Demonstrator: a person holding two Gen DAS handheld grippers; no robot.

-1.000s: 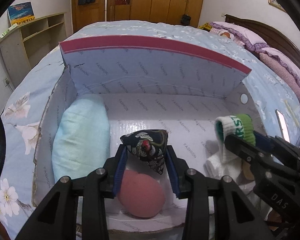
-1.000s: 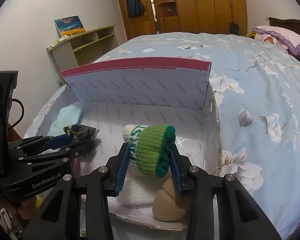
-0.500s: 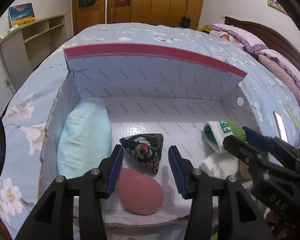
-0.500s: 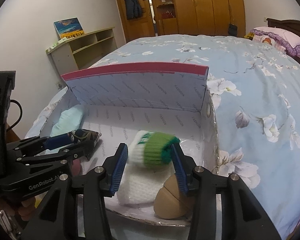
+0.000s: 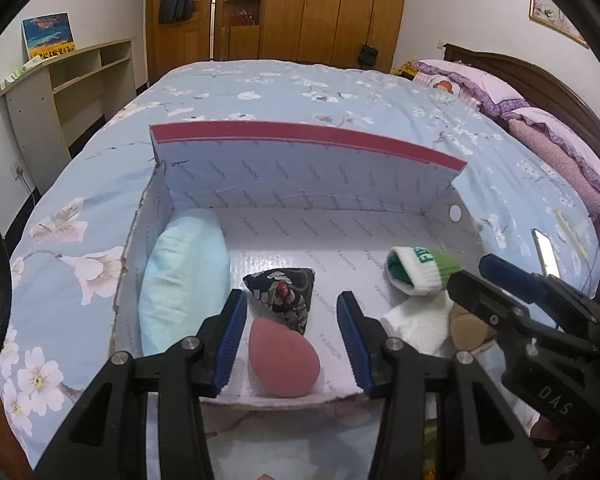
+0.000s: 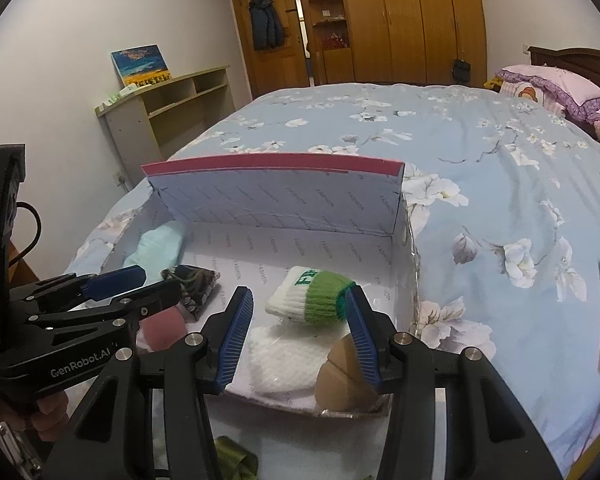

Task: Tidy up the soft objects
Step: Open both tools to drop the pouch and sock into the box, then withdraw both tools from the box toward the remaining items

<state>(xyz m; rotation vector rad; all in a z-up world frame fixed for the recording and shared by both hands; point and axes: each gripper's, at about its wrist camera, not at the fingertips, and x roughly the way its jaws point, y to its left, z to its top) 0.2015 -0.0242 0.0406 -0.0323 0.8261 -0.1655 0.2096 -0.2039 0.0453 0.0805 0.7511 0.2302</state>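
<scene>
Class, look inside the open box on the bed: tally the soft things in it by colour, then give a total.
Light blue (cushion): 1
Dark patterned (pouch): 1
Pink (sponge): 1
Green and white (knit cuff): 1
White (cloth): 1
Tan (sponge): 1
Total: 6

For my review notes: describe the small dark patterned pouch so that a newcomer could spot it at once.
On the floral bed lies an open white box with a red-edged lid. The dark patterned pouch sits on its floor, between the pale blue cushion and the green-and-white knit roll, just behind the pink egg-shaped sponge. It alone is triangular and black.
</scene>
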